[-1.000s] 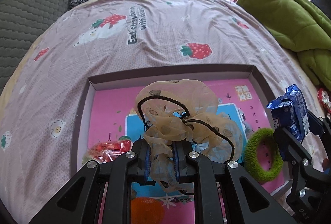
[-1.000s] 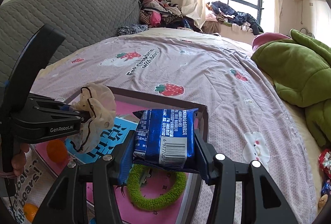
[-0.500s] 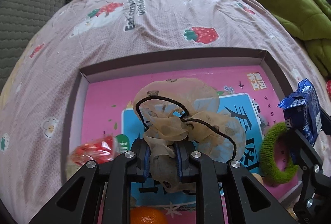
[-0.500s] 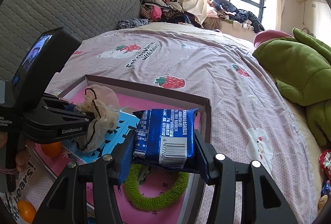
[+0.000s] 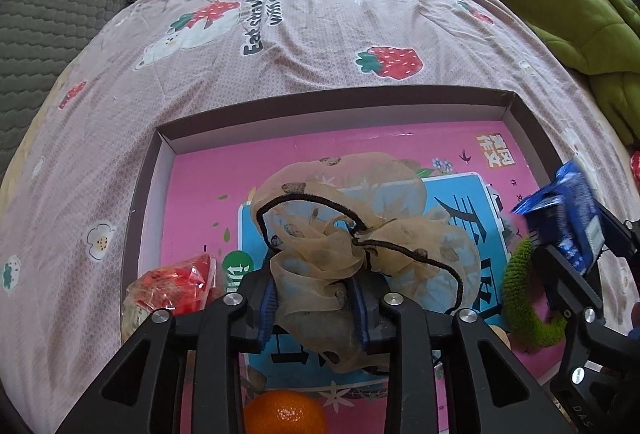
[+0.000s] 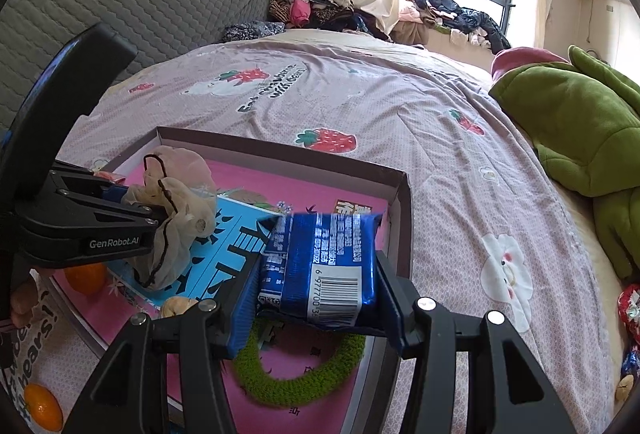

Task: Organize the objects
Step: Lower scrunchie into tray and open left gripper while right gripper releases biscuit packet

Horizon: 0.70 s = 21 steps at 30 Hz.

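Observation:
A shallow box [image 5: 336, 99] [image 6: 402, 201] with a pink and blue printed floor lies on the bed. My left gripper [image 5: 316, 298] [image 6: 160, 209] is shut on a beige sheer scrunchie [image 5: 352, 218] [image 6: 180, 218] and holds it above the box's middle. My right gripper [image 6: 320, 298] [image 5: 576, 254] is shut on a blue snack packet [image 6: 324, 266] [image 5: 568, 209] above the box's right part. In the box lie a green fuzzy hair ring [image 5: 524, 298] [image 6: 296, 374], a red snack packet [image 5: 176, 286] and an orange [image 5: 284, 412] [image 6: 86, 276].
The bed has a pink strawberry-print sheet [image 5: 280, 33]. A green plush blanket [image 6: 572, 121] lies at the right. A grey quilted headboard [image 6: 140, 5] stands at the left. Another orange [image 6: 42, 406] lies on the sheet outside the box. Clothes [image 6: 304, 5] are piled at the back.
Both grippers have moved forward and lower over the box, each keeping its grip. More of the box floor, the red packet and the orange now show.

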Tool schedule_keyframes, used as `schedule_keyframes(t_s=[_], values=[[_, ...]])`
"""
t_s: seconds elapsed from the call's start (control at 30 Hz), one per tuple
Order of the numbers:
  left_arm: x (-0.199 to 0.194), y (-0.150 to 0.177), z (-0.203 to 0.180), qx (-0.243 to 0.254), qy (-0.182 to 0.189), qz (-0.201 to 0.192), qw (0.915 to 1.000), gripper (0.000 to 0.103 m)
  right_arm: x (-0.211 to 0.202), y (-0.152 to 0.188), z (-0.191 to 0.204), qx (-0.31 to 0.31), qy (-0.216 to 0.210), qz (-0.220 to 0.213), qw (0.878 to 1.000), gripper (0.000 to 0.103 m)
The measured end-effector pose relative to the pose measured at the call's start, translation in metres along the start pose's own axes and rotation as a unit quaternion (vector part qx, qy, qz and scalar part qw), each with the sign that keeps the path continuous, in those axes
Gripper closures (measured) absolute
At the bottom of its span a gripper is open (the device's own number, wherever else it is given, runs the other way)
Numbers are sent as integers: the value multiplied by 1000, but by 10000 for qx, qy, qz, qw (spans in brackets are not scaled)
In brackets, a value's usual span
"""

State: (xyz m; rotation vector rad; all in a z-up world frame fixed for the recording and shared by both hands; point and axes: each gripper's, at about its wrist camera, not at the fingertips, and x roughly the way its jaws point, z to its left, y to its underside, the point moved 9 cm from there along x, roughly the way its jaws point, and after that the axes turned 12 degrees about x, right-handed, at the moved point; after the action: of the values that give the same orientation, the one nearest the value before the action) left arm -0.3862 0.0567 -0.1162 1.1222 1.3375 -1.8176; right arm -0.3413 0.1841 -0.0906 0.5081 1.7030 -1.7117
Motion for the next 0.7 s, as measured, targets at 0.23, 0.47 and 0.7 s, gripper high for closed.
schedule_keyframes(t_s=[0.23, 0.47, 0.7], values=[[-8, 1, 1, 38, 17, -8, 10000, 55, 1, 2, 0, -60, 104, 58, 9999, 50], [-14, 4, 2, 2, 126, -27, 9999, 48, -2, 0, -2, -45, 123, 35, 9999, 50], [-21, 6, 0, 34, 156, -111, 9998, 42, -2, -1, -3, -33, 121, 99, 9999, 49]])
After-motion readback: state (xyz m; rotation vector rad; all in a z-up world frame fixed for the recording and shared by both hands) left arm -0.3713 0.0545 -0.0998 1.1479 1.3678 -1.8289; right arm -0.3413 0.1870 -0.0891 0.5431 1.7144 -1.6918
